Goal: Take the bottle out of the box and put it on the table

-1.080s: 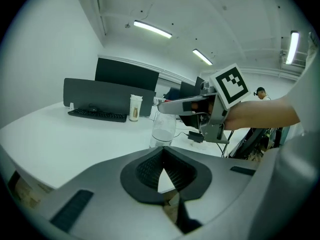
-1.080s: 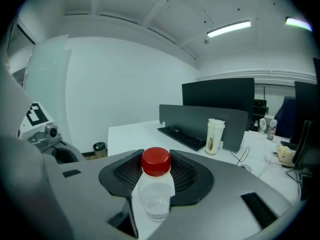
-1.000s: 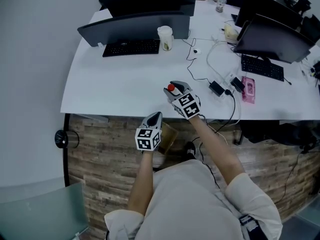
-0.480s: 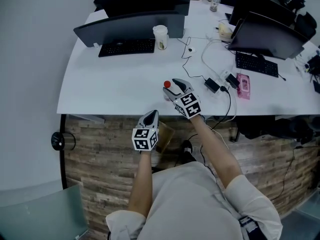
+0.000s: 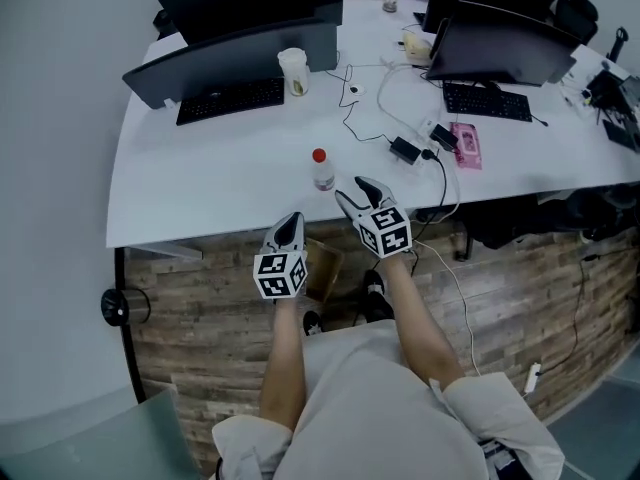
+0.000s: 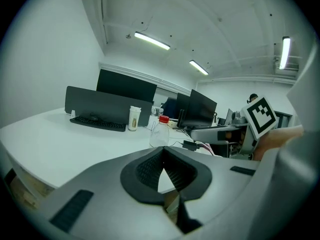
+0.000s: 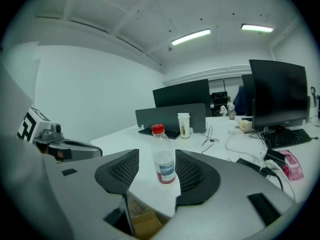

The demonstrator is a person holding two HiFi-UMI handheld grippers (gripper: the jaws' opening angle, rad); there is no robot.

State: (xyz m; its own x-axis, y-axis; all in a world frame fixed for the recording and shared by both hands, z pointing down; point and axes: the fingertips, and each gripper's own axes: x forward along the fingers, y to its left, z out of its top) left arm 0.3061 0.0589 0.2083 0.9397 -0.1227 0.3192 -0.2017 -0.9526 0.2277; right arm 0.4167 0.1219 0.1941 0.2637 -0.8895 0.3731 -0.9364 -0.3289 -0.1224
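At the near edge of the white table [image 5: 200,183], in the head view, the bottle [image 5: 322,170] stands upright with its red cap on top, out of the box [image 5: 322,268], which sits on the floor under the table edge. The right gripper [image 5: 357,190] is just beside the bottle on the near side, its jaws spread and pointing toward it, not touching it. The left gripper [image 5: 290,224] hangs in front of the table edge, over the box, apart from the bottle. Farther back on the table are a keyboard [image 5: 230,100], a cup [image 5: 293,71], loose cables and a pink pack [image 5: 467,145].

In the left gripper view, the left gripper [image 6: 163,156] has its jaws pressed together at the tips, with nothing between them. Beyond them the bottle [image 6: 160,134] stands on the table [image 6: 60,144], with the cup [image 6: 133,118] and keyboard [image 6: 97,123] behind. The right gripper [image 6: 220,131] reaches in from the right.

In the right gripper view, the right gripper [image 7: 156,156] has just been opening and its jaws are wide apart. The bottle [image 7: 162,156] shows in the gap between the pads, standing free on the table [image 7: 150,184] just past the tips; neither pad touches it. Below the table edge the box [image 7: 145,224] is visible. The left gripper [image 7: 65,149] shows at the left, the cup [image 7: 184,125] behind the bottle, and the pink pack [image 7: 291,166] at the right.
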